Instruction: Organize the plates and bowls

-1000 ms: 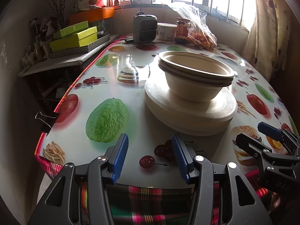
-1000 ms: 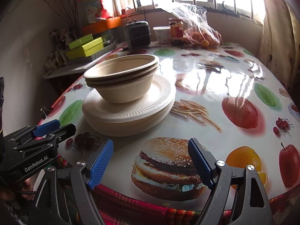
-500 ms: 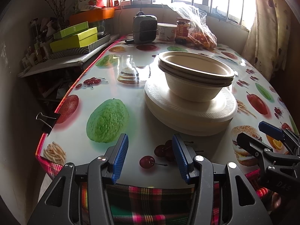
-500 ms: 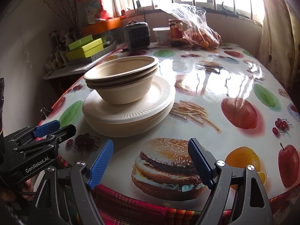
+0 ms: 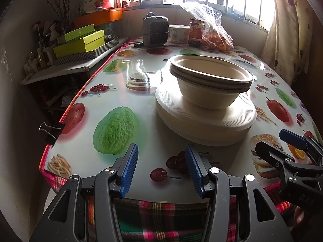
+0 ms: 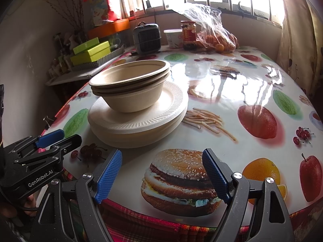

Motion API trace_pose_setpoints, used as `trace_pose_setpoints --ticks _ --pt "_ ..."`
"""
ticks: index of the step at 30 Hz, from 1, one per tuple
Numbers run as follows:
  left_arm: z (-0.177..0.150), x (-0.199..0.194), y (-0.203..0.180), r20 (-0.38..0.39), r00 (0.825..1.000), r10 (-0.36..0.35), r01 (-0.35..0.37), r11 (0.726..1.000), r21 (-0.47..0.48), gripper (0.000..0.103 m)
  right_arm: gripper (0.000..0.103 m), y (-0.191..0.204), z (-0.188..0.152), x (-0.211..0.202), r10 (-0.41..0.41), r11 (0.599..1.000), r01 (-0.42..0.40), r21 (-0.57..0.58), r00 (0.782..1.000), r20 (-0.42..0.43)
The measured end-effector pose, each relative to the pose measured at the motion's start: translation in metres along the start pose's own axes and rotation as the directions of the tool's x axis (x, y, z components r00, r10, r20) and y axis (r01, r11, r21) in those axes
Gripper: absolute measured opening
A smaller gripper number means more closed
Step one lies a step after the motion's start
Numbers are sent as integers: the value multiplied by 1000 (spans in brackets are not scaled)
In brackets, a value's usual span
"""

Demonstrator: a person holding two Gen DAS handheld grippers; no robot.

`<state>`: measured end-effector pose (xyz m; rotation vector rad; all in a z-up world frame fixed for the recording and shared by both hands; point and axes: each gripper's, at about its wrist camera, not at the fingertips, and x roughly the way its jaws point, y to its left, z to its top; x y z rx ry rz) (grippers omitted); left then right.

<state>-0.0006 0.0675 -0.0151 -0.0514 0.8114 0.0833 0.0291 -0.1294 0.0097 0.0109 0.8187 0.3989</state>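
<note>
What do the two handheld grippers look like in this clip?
Both the left gripper and right gripper are black angular frames with silver pivot screws and ribbed blue finger pads. The left one's body reads "GenRobot.AI" in white. No cables or sleeves are clearly visible.

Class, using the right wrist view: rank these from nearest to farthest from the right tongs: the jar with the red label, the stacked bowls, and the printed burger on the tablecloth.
1. Printed burger: on the tablecloth between the open right tongs, at the near table edge.
2. Stacked bowls: mid-table, to the left, resting on the plates.
3. Jar with the red label: far end, by the window.
</note>
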Motion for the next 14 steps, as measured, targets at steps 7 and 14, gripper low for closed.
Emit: trace_pose_setpoints --ticks 7,14 --pt "0 1 0 0 1000 -2 2 1000 0 50 82 -2 1 1 -2 1000 2 3 1000 2" --pt "1 2 1 -5 1000 3 -3 1000 -7 50 82 -4 2 2 -5 1000 5 10 1000 1"
